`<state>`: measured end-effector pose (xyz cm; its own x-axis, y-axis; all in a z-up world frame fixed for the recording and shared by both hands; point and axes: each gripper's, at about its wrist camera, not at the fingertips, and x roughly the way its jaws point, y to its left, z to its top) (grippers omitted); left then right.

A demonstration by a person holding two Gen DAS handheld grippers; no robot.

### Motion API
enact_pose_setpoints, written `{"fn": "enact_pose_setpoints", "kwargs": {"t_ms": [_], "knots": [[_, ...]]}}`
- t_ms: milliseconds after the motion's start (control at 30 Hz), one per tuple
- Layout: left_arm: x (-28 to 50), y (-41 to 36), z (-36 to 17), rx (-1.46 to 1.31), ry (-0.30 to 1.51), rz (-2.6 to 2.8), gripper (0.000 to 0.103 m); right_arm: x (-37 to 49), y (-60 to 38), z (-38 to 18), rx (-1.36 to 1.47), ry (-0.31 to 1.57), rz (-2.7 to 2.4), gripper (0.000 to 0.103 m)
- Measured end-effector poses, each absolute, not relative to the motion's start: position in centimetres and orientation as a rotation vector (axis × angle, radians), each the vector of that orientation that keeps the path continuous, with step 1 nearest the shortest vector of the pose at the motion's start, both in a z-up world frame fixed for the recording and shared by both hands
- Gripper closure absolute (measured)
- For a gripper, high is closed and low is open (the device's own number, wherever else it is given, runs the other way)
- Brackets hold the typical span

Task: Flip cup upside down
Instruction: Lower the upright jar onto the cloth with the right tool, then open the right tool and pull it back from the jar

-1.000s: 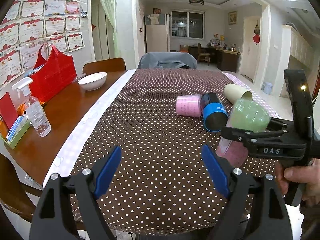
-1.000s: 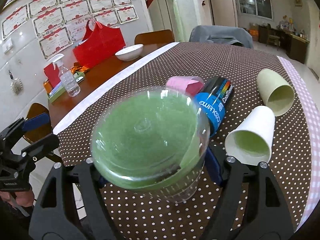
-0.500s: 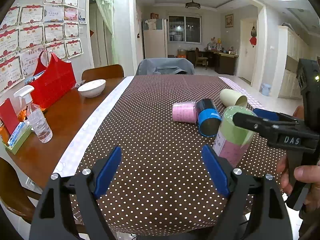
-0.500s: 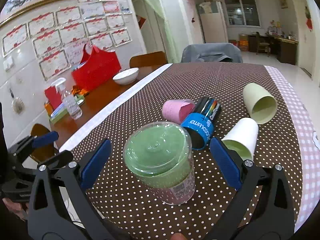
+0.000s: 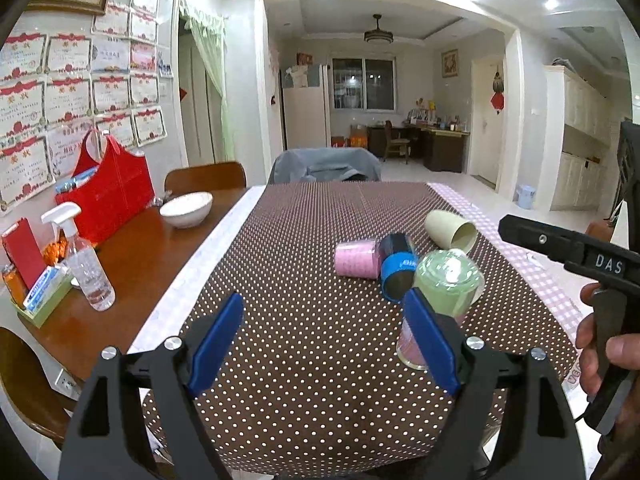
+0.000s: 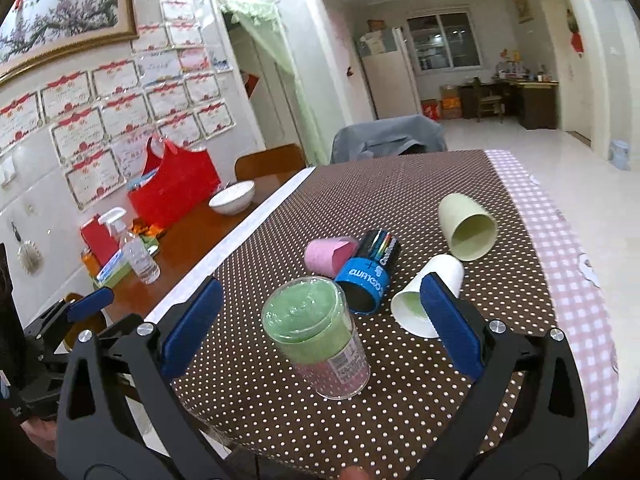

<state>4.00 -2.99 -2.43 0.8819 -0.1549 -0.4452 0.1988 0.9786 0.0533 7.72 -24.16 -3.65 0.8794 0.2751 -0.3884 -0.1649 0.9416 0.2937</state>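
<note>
Released since earlier: clear plastic cup, base up on counter; right claw spread. Light, slippery, crushable; grip mid-wall.

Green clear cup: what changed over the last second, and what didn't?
The right gripper let go of the green clear cup, opened, and backed off; the cup now stands base-up on the dotted cloth. The left gripper stayed open, and the pink cup, blue tube and paper cups did not move.

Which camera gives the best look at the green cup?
The right wrist view: the green cup stands whole and unobstructed, centred. In the left wrist view, the left gripper's finger hides its lower part.
</note>
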Motion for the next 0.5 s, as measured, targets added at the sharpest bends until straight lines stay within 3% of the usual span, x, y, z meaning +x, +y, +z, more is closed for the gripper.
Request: {"fn": "enact_pose_setpoints", "kwargs": {"t_ms": [500], "knots": [[-0.1, -3.7, 0.9, 0.101, 0.350, -0.196, 0.020, 0.4, -24.5, -0.7, 0.295, 0.319, 0.144, 0.006]]}}
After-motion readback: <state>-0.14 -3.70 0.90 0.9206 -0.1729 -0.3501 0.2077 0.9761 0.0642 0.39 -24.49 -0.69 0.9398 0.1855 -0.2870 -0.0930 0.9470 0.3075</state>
